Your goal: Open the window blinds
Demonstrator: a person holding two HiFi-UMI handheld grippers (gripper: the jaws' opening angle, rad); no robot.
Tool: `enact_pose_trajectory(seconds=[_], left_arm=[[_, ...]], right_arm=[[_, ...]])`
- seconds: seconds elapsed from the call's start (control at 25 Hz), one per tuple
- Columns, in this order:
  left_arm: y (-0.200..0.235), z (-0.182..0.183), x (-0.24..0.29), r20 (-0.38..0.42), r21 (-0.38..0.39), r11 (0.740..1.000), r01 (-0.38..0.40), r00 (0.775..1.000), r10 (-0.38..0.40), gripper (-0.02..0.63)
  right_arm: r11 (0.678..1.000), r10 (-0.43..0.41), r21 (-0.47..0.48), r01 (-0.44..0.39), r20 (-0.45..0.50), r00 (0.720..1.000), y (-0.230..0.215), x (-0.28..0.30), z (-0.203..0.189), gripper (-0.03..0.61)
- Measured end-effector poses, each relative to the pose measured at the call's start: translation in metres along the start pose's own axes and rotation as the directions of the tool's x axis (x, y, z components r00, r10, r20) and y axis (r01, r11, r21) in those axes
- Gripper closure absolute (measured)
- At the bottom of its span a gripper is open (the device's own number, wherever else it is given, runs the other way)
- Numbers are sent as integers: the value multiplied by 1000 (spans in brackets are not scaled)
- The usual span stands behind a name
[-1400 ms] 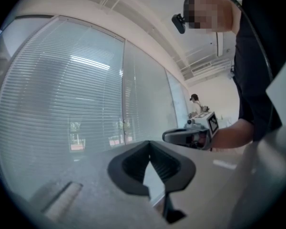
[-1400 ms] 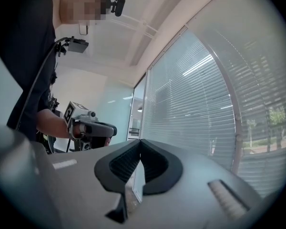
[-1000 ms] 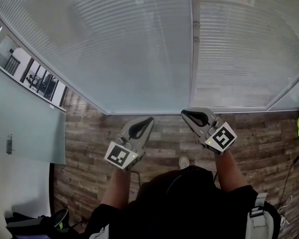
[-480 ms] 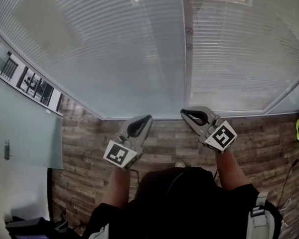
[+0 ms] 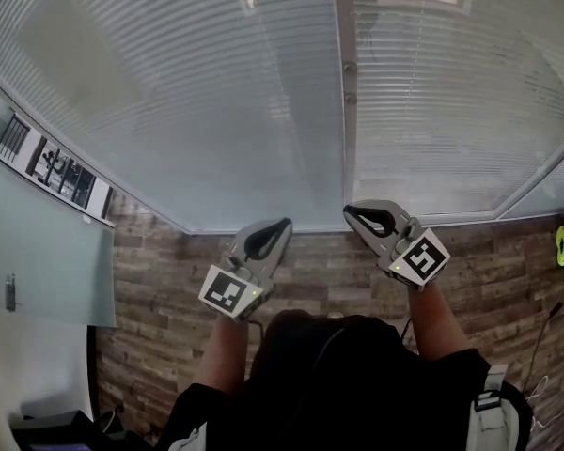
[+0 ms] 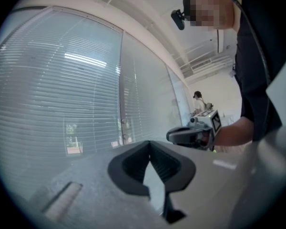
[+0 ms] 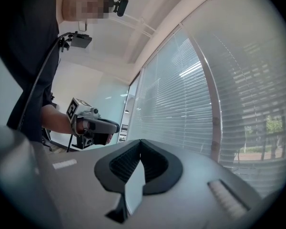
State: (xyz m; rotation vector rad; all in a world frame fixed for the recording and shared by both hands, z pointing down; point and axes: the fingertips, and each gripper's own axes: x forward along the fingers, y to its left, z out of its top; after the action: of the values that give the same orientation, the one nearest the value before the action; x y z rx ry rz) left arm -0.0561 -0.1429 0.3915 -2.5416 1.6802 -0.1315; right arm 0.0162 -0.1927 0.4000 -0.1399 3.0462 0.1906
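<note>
Window blinds (image 5: 216,92): two wide panels fill the wall ahead and reach down to the floor. The slats lie closed, so only dim shapes from outside come through. This is the task's thing, and it stands straight in front of both claws and apart from them.
Wooden floor (image 5: 169,280): dark planks run from the person's feet to the foot of the blinds.
Person (image 5: 348,383): in a dark top, facing the blinds, with both forearms held out level.
Upright post (image 5: 339,26): a pale frame bar that parts the two panels. In the head view it rises above the gap between the two claws.
Left claw (image 5: 282,225): aimed at the foot of the left panel. Its tips meet with nothing between them, and it touches nothing.
Right claw (image 5: 349,213): beside the left one and pointing near the base of the post. It is closed tip to tip and empty, clear of the blinds.
Fittings on the post (image 5: 349,68): two small round pieces, one above the other, well above the claws. They are too small to identify, but they may be the slat control.
Step in hand: my reading is the approach, since no control has been reached and the slats are not yet turned.
Next move: probably raise one claw to the fittings, spread its tips around one, grip it and work it. I see no cord or wand to take instead.
</note>
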Motion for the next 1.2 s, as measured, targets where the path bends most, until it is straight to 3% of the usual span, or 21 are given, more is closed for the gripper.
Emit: enact_pose_trajectory(seconds=[0.88, 1.2], left_arm=[[17, -11, 31, 21, -30, 998, 49, 999, -49, 609], [43, -7, 56, 43, -26, 991, 128, 991, -127, 609]], right_arm=[[993, -108, -42, 107, -25, 994, -39, -8, -7, 572], [981, -188, -50, 186, -37, 981, -70, 7, -7, 572]])
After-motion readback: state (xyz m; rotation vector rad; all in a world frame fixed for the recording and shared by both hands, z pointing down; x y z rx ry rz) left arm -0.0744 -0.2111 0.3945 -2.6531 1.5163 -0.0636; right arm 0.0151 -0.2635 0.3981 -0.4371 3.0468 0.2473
